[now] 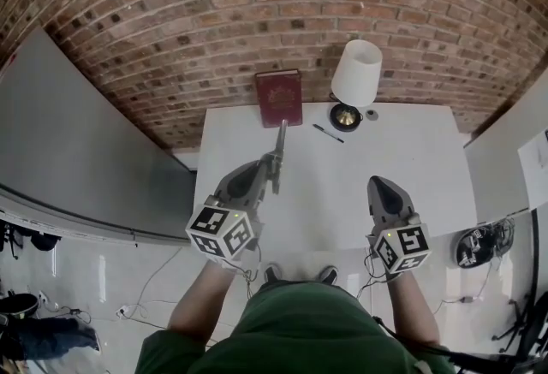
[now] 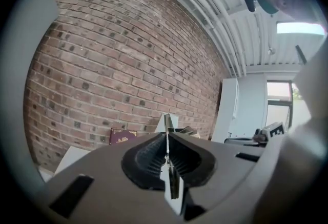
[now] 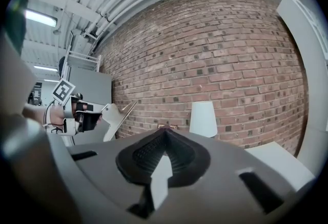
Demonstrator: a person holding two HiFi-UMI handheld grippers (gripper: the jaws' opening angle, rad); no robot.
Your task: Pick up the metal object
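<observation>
While the left hand-held gripper [image 1: 272,165] is clamped on the metal object [image 1: 281,137], the pick-up appears to be largely done. The object is held in the air above the white tabletop [image 1: 411,158], and its free end points toward the book [image 1: 279,97] at the far edge. The left gripper view shows the pads pressed together on a thin flat strip seen edge-on, with most of its length projecting beyond the jaw tips. The right hand-held gripper [image 1: 379,184] hovers beside it, well apart, with its jaws together and nothing between them.

Likely faults from this state:

- Pivoting in the grip. The strip is held near one end only, so the long overhang acts as a lever on the pads. A quick wrist turn could rotate the strip between them.
- Slipping out. Smooth metal faces give ribbed pads little to bite on, so any easing of the jaws would probably drop the strip onto the tabletop.
- Tip strike. The projecting end reaches toward the book, the lamp [image 1: 356,73] and the pen [image 1: 328,133] — a forward or sideways swing could knock one of them.
- No back-up support. The right hand-held gripper is closed and off to the side — it could not catch a falling strip.
</observation>
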